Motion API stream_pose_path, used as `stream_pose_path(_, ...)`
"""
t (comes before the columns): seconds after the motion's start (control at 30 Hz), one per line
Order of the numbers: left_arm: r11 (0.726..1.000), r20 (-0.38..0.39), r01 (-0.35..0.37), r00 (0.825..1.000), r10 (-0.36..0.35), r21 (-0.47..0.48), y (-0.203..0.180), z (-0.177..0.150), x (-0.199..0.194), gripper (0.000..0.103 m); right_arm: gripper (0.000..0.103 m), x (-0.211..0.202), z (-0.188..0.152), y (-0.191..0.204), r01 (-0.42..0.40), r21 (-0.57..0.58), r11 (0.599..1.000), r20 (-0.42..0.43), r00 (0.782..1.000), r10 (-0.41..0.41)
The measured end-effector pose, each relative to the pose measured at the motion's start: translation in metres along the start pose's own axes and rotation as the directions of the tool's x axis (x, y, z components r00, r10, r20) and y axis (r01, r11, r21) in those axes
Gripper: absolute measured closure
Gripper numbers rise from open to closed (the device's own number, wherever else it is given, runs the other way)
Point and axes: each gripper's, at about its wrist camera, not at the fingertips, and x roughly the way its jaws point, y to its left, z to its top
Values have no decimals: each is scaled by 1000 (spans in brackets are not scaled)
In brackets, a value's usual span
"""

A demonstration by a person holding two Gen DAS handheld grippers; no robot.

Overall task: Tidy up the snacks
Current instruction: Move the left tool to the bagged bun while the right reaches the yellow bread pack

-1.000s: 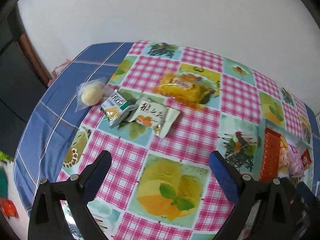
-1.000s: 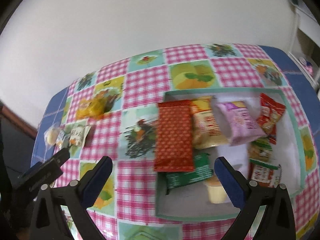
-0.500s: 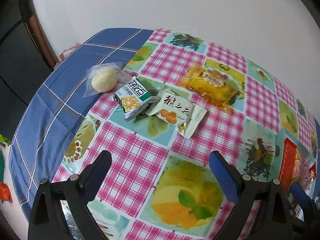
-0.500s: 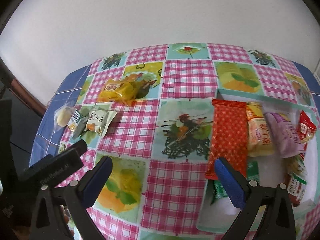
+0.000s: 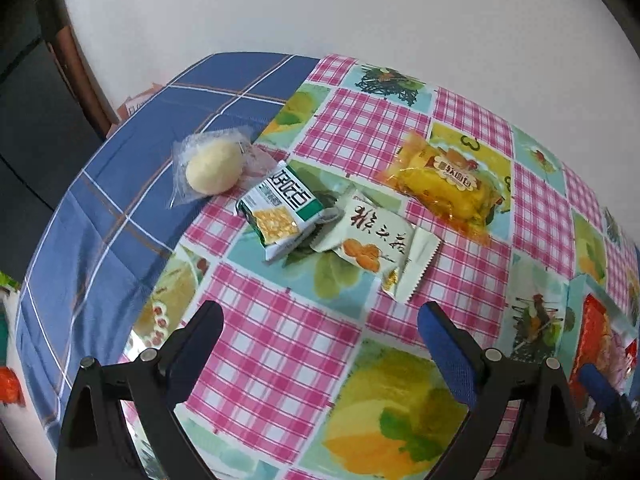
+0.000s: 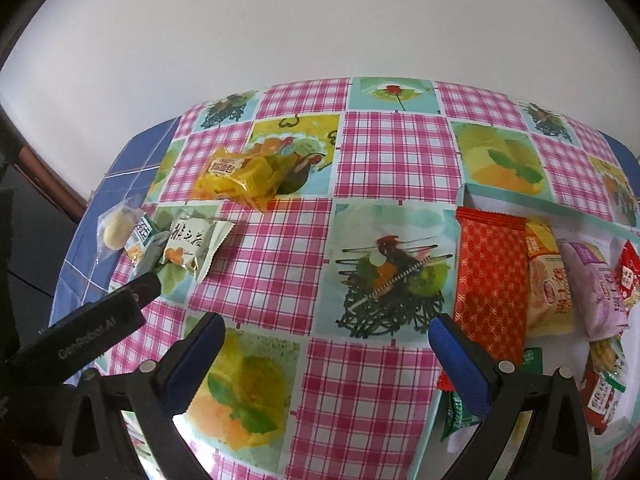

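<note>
Loose snacks lie on the patterned tablecloth: a pale round bun in clear wrap (image 5: 214,166) (image 6: 116,230), a green and white cracker pack (image 5: 286,208), a white pack with black characters (image 5: 374,240) (image 6: 188,246) and a yellow bread pack (image 5: 444,182) (image 6: 236,178). My left gripper (image 5: 320,330) is open and empty, short of the white pack. My right gripper (image 6: 326,338) is open and empty over the table's middle. A light tray (image 6: 540,200) at the right holds several snacks, with a red pack (image 6: 490,276) at its left end.
The table ends at a white wall behind. A blue checked cloth (image 5: 108,216) covers the left end, where the edge drops off to a dark floor. My left gripper's body (image 6: 80,332) shows at the lower left of the right wrist view.
Both grippers have swung left. The loose snacks are now larger and nearer in the left wrist view. The tray has slid toward the right edge of the right wrist view.
</note>
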Motion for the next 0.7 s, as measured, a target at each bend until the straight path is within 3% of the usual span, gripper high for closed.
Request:
stream_pose_path(0.2, 997, 48, -18, 999, 14, 80, 4, 1, 2, 5, 0, 9, 4, 5, -4, -8, 1000, -8, 1000, 4)
stream_pose_path(0.43, 998, 31, 38, 999, -40, 55, 17, 4, 13, 5, 0, 21, 9, 13, -15, -13, 1000, -19, 1000, 14)
stream_pose_path(0.7, 988, 9, 58, 998, -60, 146, 26, 22, 28, 5, 0, 43, 13, 20, -11, -29, 1000, -50, 999, 9)
